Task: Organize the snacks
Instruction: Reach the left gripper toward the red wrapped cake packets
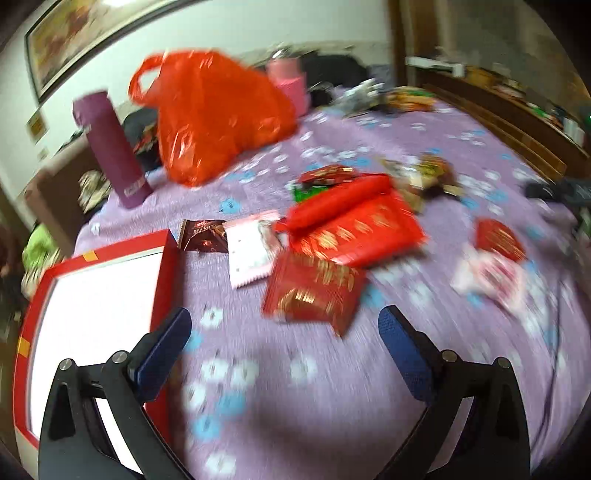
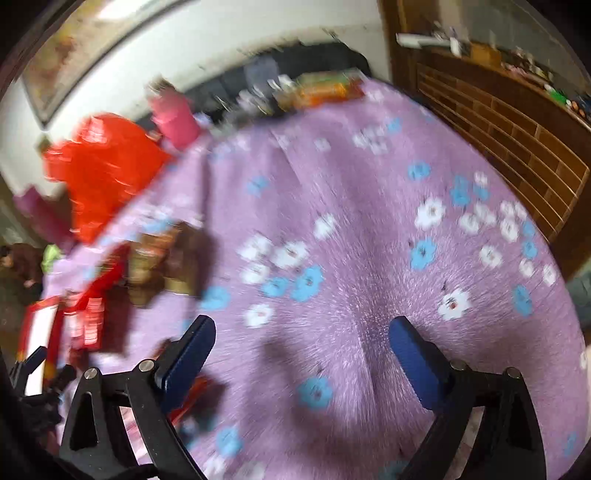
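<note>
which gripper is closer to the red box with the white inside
Left. The left gripper hangs open right beside the red box, its left finger over the box's edge. The right gripper is open over bare purple cloth, the box far to its left.

Purple flask point(image 1: 112, 147) upright beside orange bag point(image 1: 214, 114); floral purple cloth point(image 2: 351, 221).

Two wrist views, both angled down and forward over the bed.

The purple floral bedspread point(image 1: 332, 387) point(image 2: 351, 229) is seen close; the orange plastic bag point(image 1: 218, 114) point(image 2: 99, 170) and framed picture point(image 1: 74, 33) point(image 2: 66, 74) are shared.
</note>
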Motion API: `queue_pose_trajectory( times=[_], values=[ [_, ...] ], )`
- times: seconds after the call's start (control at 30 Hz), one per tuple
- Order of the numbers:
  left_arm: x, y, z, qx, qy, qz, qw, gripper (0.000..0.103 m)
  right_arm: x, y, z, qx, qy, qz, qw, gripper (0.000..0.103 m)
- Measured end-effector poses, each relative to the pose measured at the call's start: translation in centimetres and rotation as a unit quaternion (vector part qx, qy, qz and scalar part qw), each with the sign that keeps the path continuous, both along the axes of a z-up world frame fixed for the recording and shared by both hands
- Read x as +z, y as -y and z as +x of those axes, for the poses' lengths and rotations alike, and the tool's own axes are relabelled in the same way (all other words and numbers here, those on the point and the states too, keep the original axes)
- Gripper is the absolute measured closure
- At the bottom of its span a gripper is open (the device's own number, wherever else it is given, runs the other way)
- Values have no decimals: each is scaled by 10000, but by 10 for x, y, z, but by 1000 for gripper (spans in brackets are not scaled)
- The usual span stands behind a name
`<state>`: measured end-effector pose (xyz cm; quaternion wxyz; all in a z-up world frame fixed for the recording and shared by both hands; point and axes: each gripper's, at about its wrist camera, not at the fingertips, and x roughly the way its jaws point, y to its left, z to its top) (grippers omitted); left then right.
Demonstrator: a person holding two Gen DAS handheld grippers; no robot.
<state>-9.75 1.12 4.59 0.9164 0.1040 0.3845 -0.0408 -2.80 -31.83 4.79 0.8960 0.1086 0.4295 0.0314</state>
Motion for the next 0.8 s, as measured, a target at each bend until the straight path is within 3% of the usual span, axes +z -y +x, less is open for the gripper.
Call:
queue_pose_trajectory(
  times=[0.13, 0.2, 0.27, 0.33, 0.43, 0.5, 0.53, 0.57, 0.6, 0.8],
  values=[
    [17, -9, -23, -79, 391, 151, 9991, 1, 21, -37, -17, 1011, 68, -203, 9946, 6],
    [26, -15, -16, 75, 559, 343, 9978, 1, 22, -53, -19, 1282, 50, -235, 9915, 6],
    [34, -17, 1, -10, 591, 316, 9978, 1, 21, -68, -17, 1426, -5, -571, 9881, 6],
    [32, -15, 20, -293, 396, 515, 9975, 1, 14, -79, -13, 1493, -85, -835, 9852, 7],
    [14, -9, 36, -576, 7, 717, 9958, 1, 3, -90, -8, 1583, -215, -841, 9836, 10],
    [0, -4, 43, -704, -208, 742, 9945, 1, -7, -93, -1, 1529, -361, -893, 9835, 15],
    [-4, -1, 43, -707, -277, 732, 9944, 1, -13, -96, 2, 1588, -452, -960, 9816, 25],
    [-10, 0, 48, -681, -379, 673, 9947, 1, -19, -98, 4, 1636, -530, -994, 9801, 37],
    [-14, 1, 52, -638, -487, 562, 9952, 1, -24, -100, 7, 1692, -653, -983, 9785, 42],
    [-37, -4, 68, -116, -1014, 25, 9948, 3, -33, -107, 6, 1718, -618, -1231, 9754, 44]
  ],
)
